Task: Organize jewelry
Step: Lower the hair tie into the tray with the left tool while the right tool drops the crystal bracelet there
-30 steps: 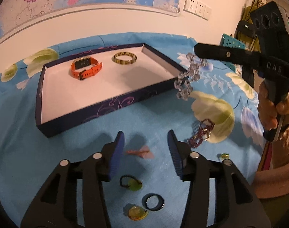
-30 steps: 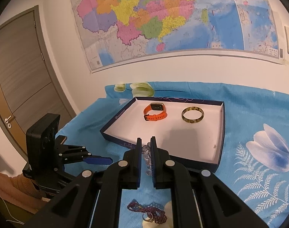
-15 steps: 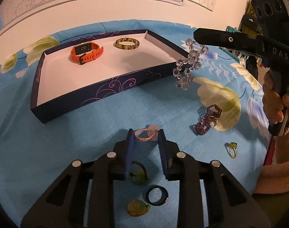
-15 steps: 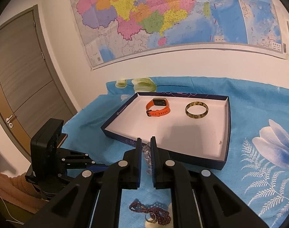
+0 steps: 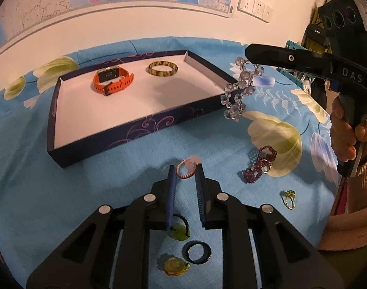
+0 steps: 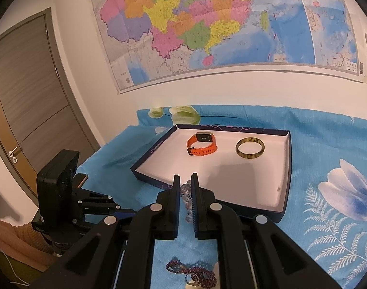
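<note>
left gripper (image 5: 185, 172) narrowly parted around pink beaded ring (image 5: 185, 170) | right gripper (image 6: 184, 180) clamped on clear crystal bracelet (image 5: 238, 89), dangling just beside navy tray (image 5: 125, 134) corner | orange watch (image 5: 113, 80), amber bangle (image 5: 163, 68) inside tray | maroon bracelet (image 5: 258, 167) on blue cloth (image 5: 87, 192)

At lower centre, the right gripper (image 6: 184, 184) pinches a clear bead bracelet (image 6: 186, 201). Beyond it, mid-frame, a navy tray (image 6: 285, 192) holds an orange watch (image 6: 202, 144) and an amber bangle (image 6: 250, 148). A maroon bead chain (image 6: 191, 273) lies at the bottom edge; the left gripper (image 6: 125, 213) sits lower left.
</note>
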